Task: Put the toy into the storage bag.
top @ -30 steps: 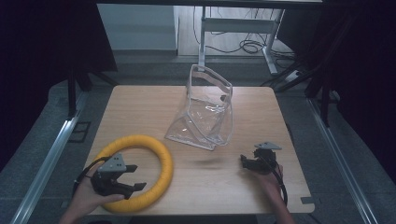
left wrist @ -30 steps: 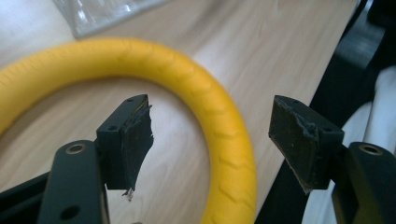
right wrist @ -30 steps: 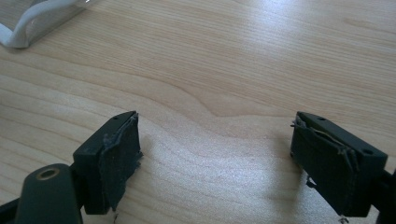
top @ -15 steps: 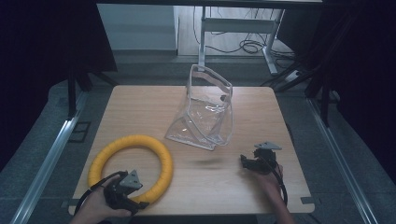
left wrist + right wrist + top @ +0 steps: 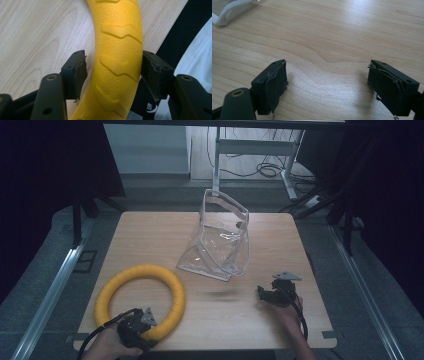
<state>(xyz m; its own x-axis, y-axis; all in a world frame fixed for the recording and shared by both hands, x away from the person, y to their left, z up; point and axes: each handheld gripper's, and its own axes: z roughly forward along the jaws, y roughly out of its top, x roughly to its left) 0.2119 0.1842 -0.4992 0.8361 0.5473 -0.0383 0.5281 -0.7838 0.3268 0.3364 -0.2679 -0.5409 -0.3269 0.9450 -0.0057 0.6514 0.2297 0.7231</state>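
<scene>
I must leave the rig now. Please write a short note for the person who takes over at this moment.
Left gripper: jaws have just been closing around the near part of the yellow ring; right pad touches, left pad has a small gap, so no grip yet.
Right gripper: open above bare table.
Clear bag: upright mid-table, untouched.
Left: finish the grip; ring probably goes into the bag.

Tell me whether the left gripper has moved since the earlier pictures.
Yes. The left gripper came toward the table's near edge, its jaws closing around the yellow ring.
</scene>
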